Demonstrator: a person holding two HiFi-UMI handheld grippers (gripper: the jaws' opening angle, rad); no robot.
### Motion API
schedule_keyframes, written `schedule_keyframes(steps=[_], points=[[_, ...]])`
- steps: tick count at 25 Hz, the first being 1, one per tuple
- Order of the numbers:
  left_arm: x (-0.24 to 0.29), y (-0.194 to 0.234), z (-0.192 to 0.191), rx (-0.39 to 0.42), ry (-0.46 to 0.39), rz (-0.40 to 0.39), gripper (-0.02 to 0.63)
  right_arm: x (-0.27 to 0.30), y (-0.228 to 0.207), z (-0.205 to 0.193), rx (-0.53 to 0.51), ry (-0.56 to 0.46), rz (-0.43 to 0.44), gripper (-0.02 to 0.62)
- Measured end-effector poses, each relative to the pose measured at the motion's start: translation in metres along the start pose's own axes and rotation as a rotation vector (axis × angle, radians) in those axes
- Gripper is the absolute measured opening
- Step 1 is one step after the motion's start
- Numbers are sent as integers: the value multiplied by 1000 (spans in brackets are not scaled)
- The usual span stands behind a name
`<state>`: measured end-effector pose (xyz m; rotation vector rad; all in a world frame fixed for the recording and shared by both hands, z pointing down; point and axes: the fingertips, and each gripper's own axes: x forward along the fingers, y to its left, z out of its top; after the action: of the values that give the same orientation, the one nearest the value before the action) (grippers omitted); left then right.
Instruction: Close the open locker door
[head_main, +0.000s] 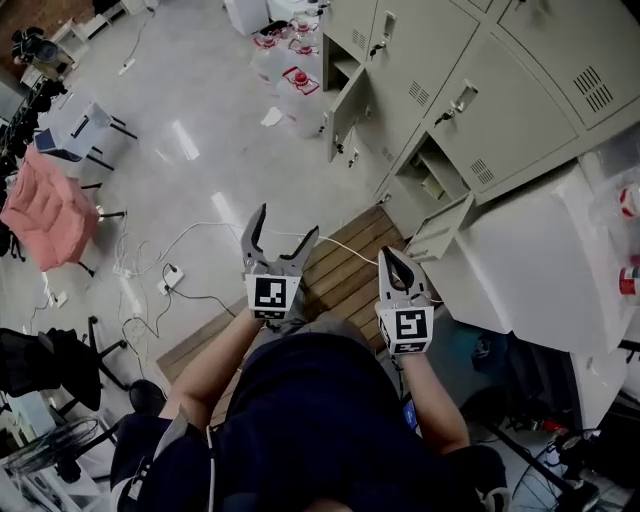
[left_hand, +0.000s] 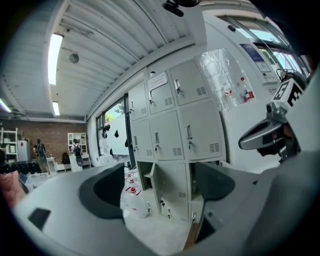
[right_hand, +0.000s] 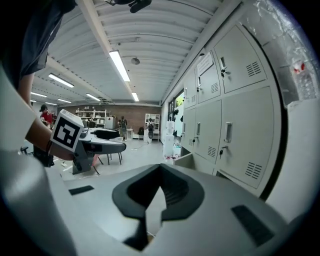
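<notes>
Grey lockers (head_main: 470, 70) line the right side of the head view. Two bottom-row doors stand ajar: a near locker door (head_main: 440, 228) just right of my right gripper (head_main: 390, 255), and a farther locker door (head_main: 345, 118) beyond it. My right gripper is shut, empty, and apart from the near door. My left gripper (head_main: 287, 222) is open and holds nothing over the floor. In the left gripper view the open jaws of the left gripper (left_hand: 159, 172) frame the farther locker door (left_hand: 161, 192). In the right gripper view the right gripper (right_hand: 161, 166) has its pads together beside the lockers (right_hand: 225, 135).
A wooden pallet (head_main: 340, 275) lies on the floor under the grippers. Water jugs (head_main: 295, 80) stand by the far door. A white cabinet (head_main: 540, 260) juts out right of the near door. Cables (head_main: 170, 270) and a pink-cushioned chair (head_main: 45, 210) sit to the left.
</notes>
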<state>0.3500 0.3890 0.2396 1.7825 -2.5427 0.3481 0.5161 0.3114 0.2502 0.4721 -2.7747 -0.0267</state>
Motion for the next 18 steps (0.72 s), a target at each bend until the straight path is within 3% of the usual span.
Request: schedule_keyframes(steps=[9, 18], points=[[122, 67, -55, -33, 54, -71, 446, 125, -11, 21, 19, 97, -132, -5], [226, 56, -123, -59, 123, -59, 439, 188, -44, 7, 20, 129, -185, -5]])
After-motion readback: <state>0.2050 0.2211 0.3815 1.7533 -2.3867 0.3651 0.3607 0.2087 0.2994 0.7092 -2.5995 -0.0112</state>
